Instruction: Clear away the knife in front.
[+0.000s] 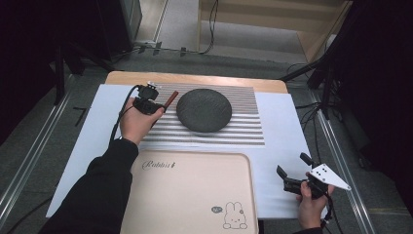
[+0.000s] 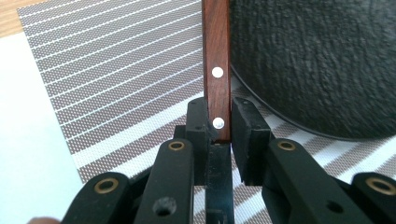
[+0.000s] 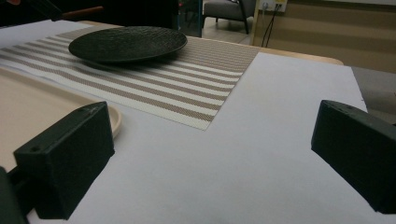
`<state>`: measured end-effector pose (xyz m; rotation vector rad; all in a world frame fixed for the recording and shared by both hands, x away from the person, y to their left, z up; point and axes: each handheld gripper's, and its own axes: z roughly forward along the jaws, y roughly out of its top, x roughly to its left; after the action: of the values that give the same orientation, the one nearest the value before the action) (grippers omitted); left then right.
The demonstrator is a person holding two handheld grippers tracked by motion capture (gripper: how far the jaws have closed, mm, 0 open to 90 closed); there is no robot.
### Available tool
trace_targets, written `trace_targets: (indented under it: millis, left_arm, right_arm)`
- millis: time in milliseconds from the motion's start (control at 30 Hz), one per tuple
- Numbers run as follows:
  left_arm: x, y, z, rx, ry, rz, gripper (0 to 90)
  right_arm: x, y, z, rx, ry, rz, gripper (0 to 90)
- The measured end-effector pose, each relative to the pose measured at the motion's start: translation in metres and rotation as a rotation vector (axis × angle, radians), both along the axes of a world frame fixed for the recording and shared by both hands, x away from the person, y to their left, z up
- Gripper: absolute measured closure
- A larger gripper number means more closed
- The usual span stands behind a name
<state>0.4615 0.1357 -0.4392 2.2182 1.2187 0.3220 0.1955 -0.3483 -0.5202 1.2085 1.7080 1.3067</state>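
left gripper [image 1: 155,105]: clamped on the wooden handle [image 2: 216,70], a riveted utensil grip; blade or head hidden behind the jaws.
handle position: just left of the dark plate [image 1: 203,110], over the striped placemat [image 1: 243,131], above the mat, not lying on it.
long axis: straight out from the jaws, free end running alongside the plate rim, close beside it.
right gripper [image 1: 295,171]: jaws spread wide, nothing between them, well off to the plate's near right, beside the beige tray [image 1: 195,195].
nearer hand: left. Probable next move, my guess: lower the handle parallel to the rim, left of the plate.
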Motion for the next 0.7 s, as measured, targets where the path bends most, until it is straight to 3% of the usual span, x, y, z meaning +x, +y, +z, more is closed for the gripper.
trace_targets:
  millis: [700]
  left_arm:
    - [-0.039,0.006,0.012,-0.02,-0.016,-0.055,77.1]
  right_arm:
    - [0.0,0.0,0.0,0.0,0.002,-0.001,0.0]
